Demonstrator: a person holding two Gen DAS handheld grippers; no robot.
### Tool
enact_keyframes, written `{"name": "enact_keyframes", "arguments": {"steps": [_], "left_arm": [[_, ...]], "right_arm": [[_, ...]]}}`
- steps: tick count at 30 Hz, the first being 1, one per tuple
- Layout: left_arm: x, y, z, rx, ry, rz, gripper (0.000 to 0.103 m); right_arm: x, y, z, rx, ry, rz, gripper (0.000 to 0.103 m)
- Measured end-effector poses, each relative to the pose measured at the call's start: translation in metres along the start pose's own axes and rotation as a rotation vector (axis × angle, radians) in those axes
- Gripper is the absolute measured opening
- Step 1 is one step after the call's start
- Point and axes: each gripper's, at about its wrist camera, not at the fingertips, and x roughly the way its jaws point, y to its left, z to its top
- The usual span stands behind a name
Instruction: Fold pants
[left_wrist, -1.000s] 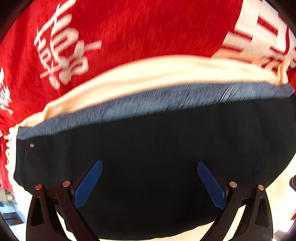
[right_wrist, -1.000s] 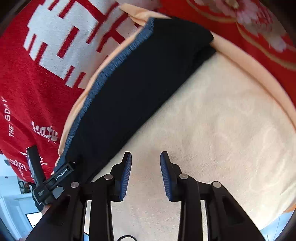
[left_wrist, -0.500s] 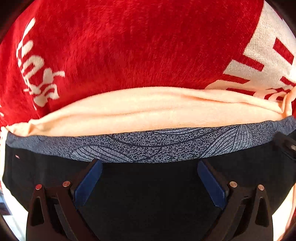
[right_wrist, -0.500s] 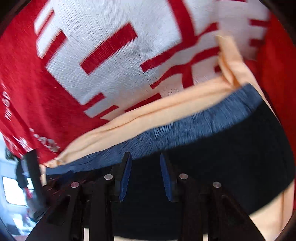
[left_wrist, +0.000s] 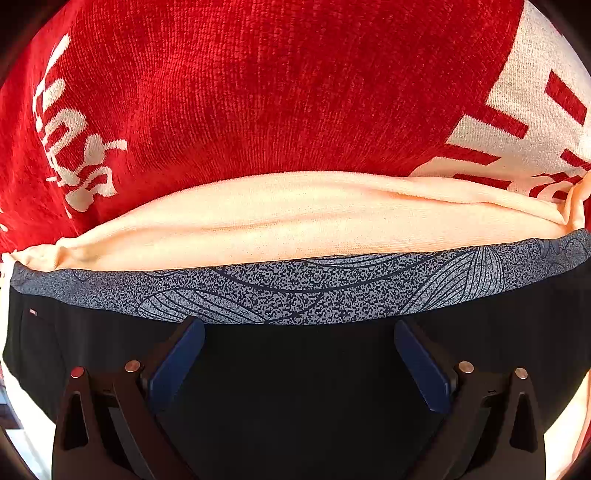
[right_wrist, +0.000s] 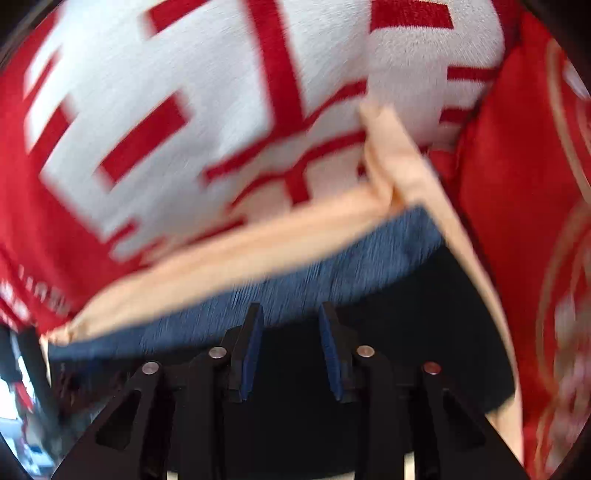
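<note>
Since a second ago the right gripper (right_wrist: 291, 325) has swung off the peach towel (left_wrist: 295, 225) onto the pants (left_wrist: 295, 387); its fingers, narrowly apart, have just been opening, gripping nothing. Left gripper (left_wrist: 295, 350) wide open, empty, over black pants with grey speckled waistband (left_wrist: 295, 291), lying on the towel over the red blanket (left_wrist: 258, 92).

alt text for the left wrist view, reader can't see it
An open left gripper hovers over black pants, its blue pads wide apart just below the grey patterned waistband. The pants lie on a peach towel, with a red blanket bearing white lettering beyond.
</note>
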Motion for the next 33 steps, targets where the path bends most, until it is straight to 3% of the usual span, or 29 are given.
{"name": "enact_keyframes", "arguments": {"steps": [4,8,14,25,33], "left_arm": [[0.000,0.000,-0.002,0.001,0.003,-0.006,0.103],[-0.002,0.003,-0.001,0.016,-0.003,-0.009,0.103],[-0.002,-0.003,0.001,0.023,0.005,-0.010,0.103],[0.000,0.005,-0.001,0.027,-0.021,-0.015,0.103],[-0.003,0.001,-0.002,0.024,-0.026,0.003,0.103]], "right_arm": [[0.003,0.007,-0.038,-0.042,0.011,-0.034,0.053],[0.000,0.007,-0.046,-0.006,-0.016,0.022,0.065],[-0.001,-0.004,-0.037,0.064,0.001,0.087,0.068],[-0.004,-0.012,-0.039,0.094,-0.002,0.131,0.069],[-0.029,-0.027,-0.069,0.209,0.028,0.253,0.070]]}}
